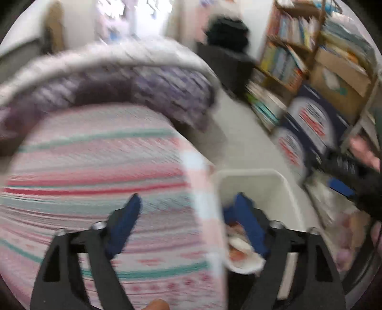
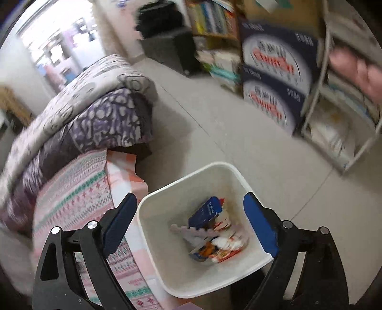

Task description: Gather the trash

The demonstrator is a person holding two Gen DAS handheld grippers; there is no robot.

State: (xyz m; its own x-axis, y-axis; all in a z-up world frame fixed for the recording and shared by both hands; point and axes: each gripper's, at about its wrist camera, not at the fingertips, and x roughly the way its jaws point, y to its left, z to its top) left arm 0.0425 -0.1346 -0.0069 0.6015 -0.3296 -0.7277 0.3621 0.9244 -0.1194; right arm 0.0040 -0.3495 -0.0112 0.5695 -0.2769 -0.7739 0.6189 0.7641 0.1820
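Observation:
A white trash bin [image 2: 222, 164] stands on the floor against the bed's corner. It holds a blue carton [image 2: 207, 209] and several crumpled wrappers [image 2: 214, 248]. My right gripper [image 2: 188, 198] hangs open above the bin, its blue pads straddling the opening with nothing held between them. In the blurred left wrist view, my left gripper [image 1: 188, 202] is open over the bed's edge. One finger is above the striped sheet [image 1: 95, 167] and the other above the bin [image 1: 250, 171], where wrappers [image 1: 238, 248] show. Nothing is held in it.
A folded purple and grey quilt [image 2: 102, 119] lies on the bed. Across the pale floor [image 2: 238, 143] stand stacked dark-blue boxes [image 2: 274, 95], a bookshelf [image 2: 212, 21], a white rack [image 2: 334, 124] and a black seat [image 2: 167, 43].

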